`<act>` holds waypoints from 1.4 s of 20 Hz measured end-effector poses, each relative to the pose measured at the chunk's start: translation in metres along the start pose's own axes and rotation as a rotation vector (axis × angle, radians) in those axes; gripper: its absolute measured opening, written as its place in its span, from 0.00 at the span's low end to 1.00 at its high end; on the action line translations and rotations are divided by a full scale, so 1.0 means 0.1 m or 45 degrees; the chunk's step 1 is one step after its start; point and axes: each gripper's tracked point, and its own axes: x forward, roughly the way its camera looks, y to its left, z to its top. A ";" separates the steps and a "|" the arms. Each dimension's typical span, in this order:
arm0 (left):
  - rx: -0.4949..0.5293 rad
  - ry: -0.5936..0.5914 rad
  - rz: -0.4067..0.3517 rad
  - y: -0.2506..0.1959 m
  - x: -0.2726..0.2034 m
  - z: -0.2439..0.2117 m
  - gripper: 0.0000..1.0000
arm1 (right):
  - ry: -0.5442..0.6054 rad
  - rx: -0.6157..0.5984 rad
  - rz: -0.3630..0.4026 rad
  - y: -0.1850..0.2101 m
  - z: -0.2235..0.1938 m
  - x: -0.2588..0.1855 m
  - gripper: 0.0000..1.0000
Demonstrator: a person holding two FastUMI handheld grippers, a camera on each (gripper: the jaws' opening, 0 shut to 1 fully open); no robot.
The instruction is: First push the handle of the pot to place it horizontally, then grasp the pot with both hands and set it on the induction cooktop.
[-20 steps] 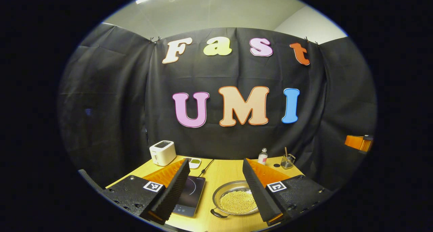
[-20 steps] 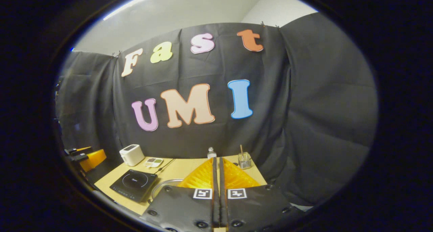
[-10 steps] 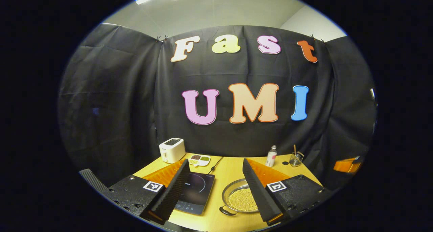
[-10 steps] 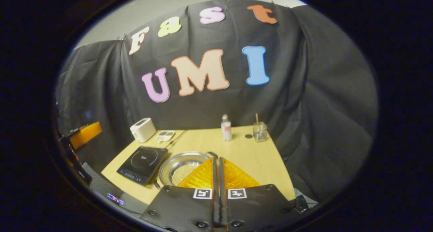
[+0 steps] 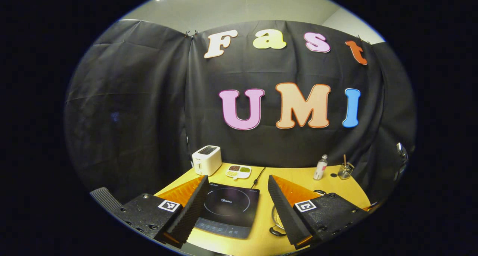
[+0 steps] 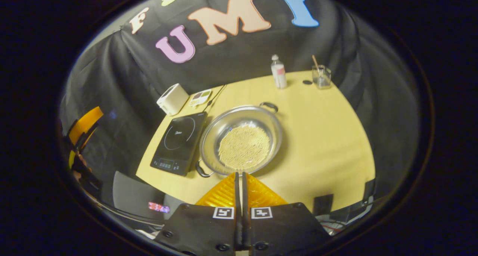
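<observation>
The counter (image 6: 321, 136) is yellow wood colour. The pot (image 6: 241, 140) is shiny silver with black handles and holds pale yellow grains. The cooktop (image 6: 181, 142) is black with thin white rings. The toaster (image 6: 172, 98) is white. Both tools (image 6: 239, 177) (image 5: 235, 181) have orange ribbed fingers on black bodies with black-and-white square markers.

Yellow wooden table (image 6: 328, 136) stood vs black cloth backdrop. White toaster (image 5: 206, 160) sat at far left corner, w/ small white divided dish (image 5: 238, 171) of dark & green bits just right of it. Black cable (image 5: 258, 177) ran along table beside dish. Far right: small clear bottle (image 6: 278, 71), dark cap (image 6: 307, 82) next to it, then glass jar (image 6: 321, 76) w/ stick inside.
</observation>
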 end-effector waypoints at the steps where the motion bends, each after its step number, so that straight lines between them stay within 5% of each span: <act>1: 0.006 0.007 0.011 0.10 0.07 -0.01 0.96 | 0.050 0.018 -0.009 0.04 -0.06 0.11 0.03; 11: 0.044 0.115 0.002 0.62 0.68 -0.30 0.92 | 0.486 0.144 -0.169 0.34 -0.86 0.99 0.03; 28: -0.027 0.198 -0.150 0.74 1.35 -0.67 0.93 | 0.542 0.312 -0.309 0.85 -0.93 1.68 0.03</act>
